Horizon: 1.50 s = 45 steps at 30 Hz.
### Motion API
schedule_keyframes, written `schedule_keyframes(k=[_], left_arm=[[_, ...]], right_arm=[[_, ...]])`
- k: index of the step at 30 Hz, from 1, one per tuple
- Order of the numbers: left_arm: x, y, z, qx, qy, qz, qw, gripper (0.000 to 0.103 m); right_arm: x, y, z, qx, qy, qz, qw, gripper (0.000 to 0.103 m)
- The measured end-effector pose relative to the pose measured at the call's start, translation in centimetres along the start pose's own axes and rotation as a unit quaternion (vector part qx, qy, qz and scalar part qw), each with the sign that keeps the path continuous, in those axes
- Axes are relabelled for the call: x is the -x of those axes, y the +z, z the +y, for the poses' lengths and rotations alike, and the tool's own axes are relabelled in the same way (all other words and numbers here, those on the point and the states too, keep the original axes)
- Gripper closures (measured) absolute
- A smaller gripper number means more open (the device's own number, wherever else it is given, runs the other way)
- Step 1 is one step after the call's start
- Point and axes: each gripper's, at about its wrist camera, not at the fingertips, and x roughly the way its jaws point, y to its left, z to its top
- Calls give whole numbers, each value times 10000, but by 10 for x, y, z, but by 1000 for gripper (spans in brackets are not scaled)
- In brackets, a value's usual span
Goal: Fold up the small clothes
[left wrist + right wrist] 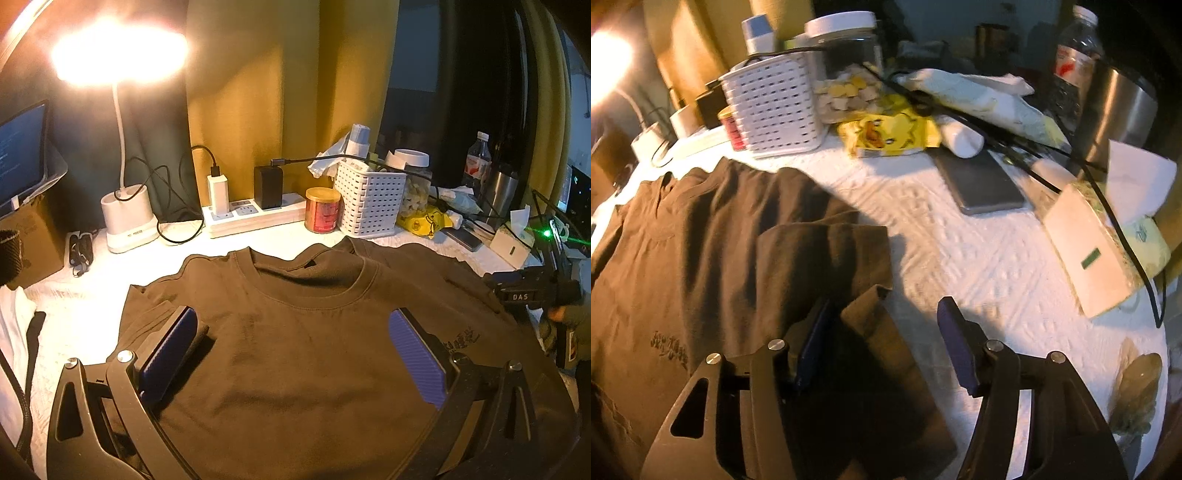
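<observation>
A: How far along?
B: Barely begun. Brown T-shirt (295, 332) flat mid-frame, only 1 sleeve (827, 251) tucked inward.
A: Grippers?
B: Left gripper (291, 354) wide, empty; right gripper (882, 350) wide over sleeve edge, unclamped.

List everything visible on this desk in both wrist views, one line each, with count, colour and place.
T-shirt: one, brown, spread flat at the front of the desk, sleeve folded in.
Desk lamp: one, white, lit, back left.
Power strip: one, white, back centre, two chargers plugged in.
Tin can: one, red with gold lid, beside the basket.
Basket: one, white, perforated, back right.
Snack jar: one, clear with white lid, behind the basket.
Yellow packet: one, right of the basket.
Water bottle: one, clear, far right.
Steel tumbler: one, silver, beside the bottle.
Tissue box: one, white, right edge.
Left gripper: open, over the shirt.
Right gripper: open, astride the sleeve edge.
</observation>
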Motion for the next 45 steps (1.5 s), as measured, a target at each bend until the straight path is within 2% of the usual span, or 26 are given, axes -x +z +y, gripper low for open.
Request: schedule_keyframes(k=[2, 4, 7, 19, 40, 42, 44, 45], left_arm=[[3, -1, 1, 27, -24, -20, 10000, 1], [7, -2, 3, 38, -39, -61, 10000, 1], [13, -2, 7, 72, -57, -119, 9999, 1], [41, -12, 30, 223, -86, -357, 9991, 1], [60, -30, 70, 523, -108, -296, 9981, 1], [63, -30, 70, 523, -102, -297, 9981, 1], [66, -31, 69, 507, -99, -307, 9982, 1], [68, -31, 68, 494, -95, -311, 9983, 1]], right_arm=[[-1, 1, 3, -9, 94, -18, 10000, 54], [-1, 2, 8, 46, 237, 17, 9997, 90], [2, 1, 17, 168, 242, -3, 9996, 94], [48, 12, 63, 423, 327, -527, 9972, 94], [12, 8, 135, 400, 775, -114, 9961, 94], [13, 6, 139, 391, 848, -127, 9956, 84], [16, 4, 144, 378, 1010, -153, 9941, 61], [19, 3, 146, 399, 1078, -171, 9932, 59]])
